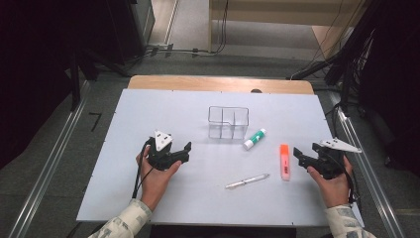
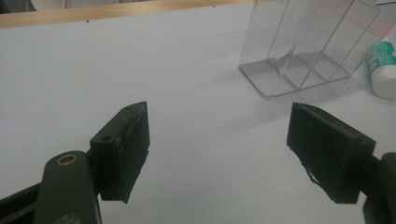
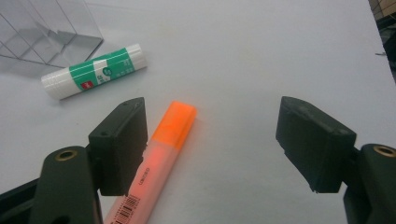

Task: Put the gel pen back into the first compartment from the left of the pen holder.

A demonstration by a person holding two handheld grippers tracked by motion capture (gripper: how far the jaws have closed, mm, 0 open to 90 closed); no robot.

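Observation:
A clear plastic organiser [image 1: 228,122] [image 2: 303,44] [image 3: 42,32] with compartments stands empty near the table's middle. Right of it lies a green-and-white glue stick [image 1: 254,139] [image 3: 93,70] [image 2: 385,65]. An orange highlighter [image 1: 284,161] [image 3: 156,158] lies further right, and a white pen [image 1: 247,181] lies nearer the front. My left gripper [image 1: 184,150] [image 2: 219,154] is open, left of the organiser, nothing between its jaws. My right gripper [image 1: 303,154] [image 3: 210,149] is open just right of the highlighter, whose cap end lies by the left jaw.
The white table top [image 1: 148,119] has a wooden strip [image 1: 218,83] at its far edge. Black stands and cables [image 1: 341,59] flank the table on the floor. Metal rails [image 1: 49,163] run along both sides.

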